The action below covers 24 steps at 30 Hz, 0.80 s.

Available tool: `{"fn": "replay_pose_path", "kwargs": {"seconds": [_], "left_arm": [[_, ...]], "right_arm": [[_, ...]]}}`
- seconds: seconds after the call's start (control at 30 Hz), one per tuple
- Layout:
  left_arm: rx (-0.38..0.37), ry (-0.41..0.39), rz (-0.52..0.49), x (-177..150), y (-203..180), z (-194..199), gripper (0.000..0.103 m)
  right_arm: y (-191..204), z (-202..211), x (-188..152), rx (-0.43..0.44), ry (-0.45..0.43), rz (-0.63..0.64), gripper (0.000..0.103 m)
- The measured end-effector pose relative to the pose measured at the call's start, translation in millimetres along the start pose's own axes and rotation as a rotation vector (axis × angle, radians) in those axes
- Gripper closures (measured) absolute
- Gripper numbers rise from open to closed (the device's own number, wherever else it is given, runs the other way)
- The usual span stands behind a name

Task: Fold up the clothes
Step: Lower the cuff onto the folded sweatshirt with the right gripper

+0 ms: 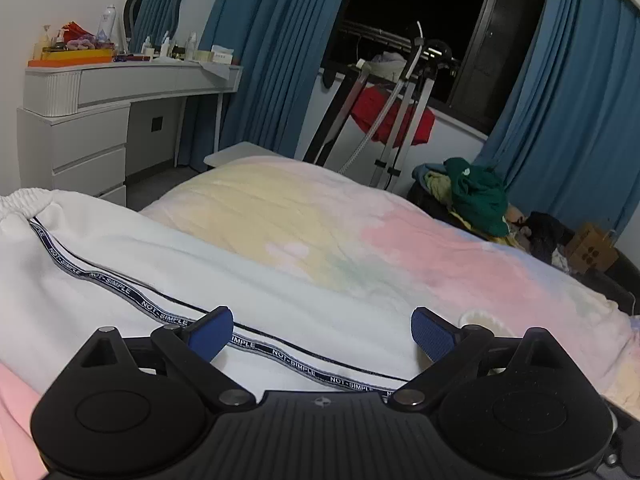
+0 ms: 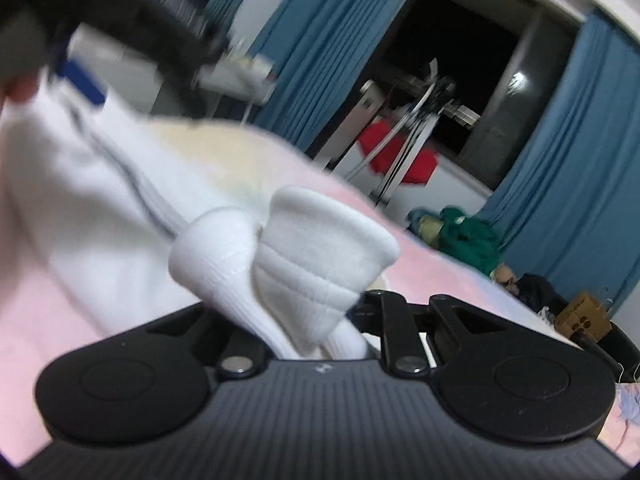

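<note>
Trousers (image 1: 132,264), white with a printed side tape, are spread across the pastel bedcover (image 1: 440,240), the gathered waistband lying far left of the left tongs (image 1: 322,334) and the taped seam running beneath and between their blue pads (image 1: 212,336). The left tongs are released: the pads stand wide apart and nothing is caught between them. They are held low over the cloth, seemingly to pin the leg or mark a fold line along the seam, though contact with the fabric cannot be confirmed. The right tongs (image 2: 320,320) are clenched on a ribbed white cuff (image 2: 320,256), which bunches up directly ahead of the body and hides the fingertips; the cuff is lifted clear of the bedcover, and the rest of the leg trails away to the left. Such a grasp at the hem is judged to suit carrying the leg end toward the waistband. The right view is blurred, so motion is likely. The left tongs appear there too, up and to the left, dark and smeared. Beyond both tongs, a heap of green clothes (image 1: 476,196) is seen at the bed's far right edge.
</note>
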State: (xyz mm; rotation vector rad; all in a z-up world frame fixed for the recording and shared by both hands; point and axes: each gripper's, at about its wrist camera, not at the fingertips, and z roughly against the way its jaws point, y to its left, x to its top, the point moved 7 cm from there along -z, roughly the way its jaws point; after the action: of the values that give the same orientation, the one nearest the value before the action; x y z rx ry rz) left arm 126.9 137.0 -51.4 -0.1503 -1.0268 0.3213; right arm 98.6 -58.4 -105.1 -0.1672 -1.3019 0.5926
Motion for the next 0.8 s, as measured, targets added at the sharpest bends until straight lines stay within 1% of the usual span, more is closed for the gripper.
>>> {"fn": "replay_pose_path", "kwargs": {"seconds": [0.07,0.1,0.17,0.23,0.3,0.33,0.37,0.43,0.5,0.53,0.6,0.63,0.8], "left_arm": [[0.007,0.005,-0.009,-1.8,0.5,-1.0,0.006],[0.011,0.008,-0.014,-2.8,0.8,-1.6,0.006],[0.026,0.018,-0.035,-8.9,-1.6,-5.7,0.006],[0.033,0.022,-0.053,-11.6,-3.9,-8.2,0.006],[0.039,0.026,-0.071,-14.0,-6.1,-10.5,0.006],[0.042,0.027,-0.080,-15.2,-7.3,-11.7,0.006],[0.043,0.025,-0.091,-15.5,-8.6,-12.2,0.006],[0.043,0.020,-0.118,-15.4,-11.7,-13.2,0.006],[0.046,0.021,-0.140,-17.3,-13.7,-14.1,0.006],[0.045,0.024,-0.149,-18.2,-14.2,-14.3,0.006],[0.039,0.028,-0.157,-18.6,-14.8,-15.0,0.006],[0.035,0.027,-0.159,-18.4,-15.1,-14.8,0.006],[0.016,0.032,-0.175,-19.0,-14.4,-15.6,0.006]], "right_arm": [[4.0,3.1,7.9,0.024,-0.028,-0.056,0.085],[10.4,3.2,6.2,0.047,-0.031,-0.048,0.085],[25.0,0.2,-8.2,0.092,-0.012,0.022,0.085],[38.3,-2.3,-22.5,0.135,0.005,0.085,0.082],[40.8,-0.9,-28.8,0.158,0.008,0.091,0.079],[41.0,0.6,-29.6,0.169,0.010,0.089,0.073],[40.5,2.4,-28.4,0.185,0.012,0.086,0.069],[41.5,8.2,-23.6,0.222,0.006,0.090,0.053],[48.7,15.7,-16.5,0.256,-0.002,0.102,0.047],[49.1,19.2,-14.0,0.280,0.001,0.095,0.042],[44.8,30.3,-10.1,0.325,0.005,0.050,0.032],[40.3,35.2,-8.0,0.324,0.001,0.028,0.028],[17.4,59.6,2.7,0.319,-0.018,-0.082,0.027]]}}
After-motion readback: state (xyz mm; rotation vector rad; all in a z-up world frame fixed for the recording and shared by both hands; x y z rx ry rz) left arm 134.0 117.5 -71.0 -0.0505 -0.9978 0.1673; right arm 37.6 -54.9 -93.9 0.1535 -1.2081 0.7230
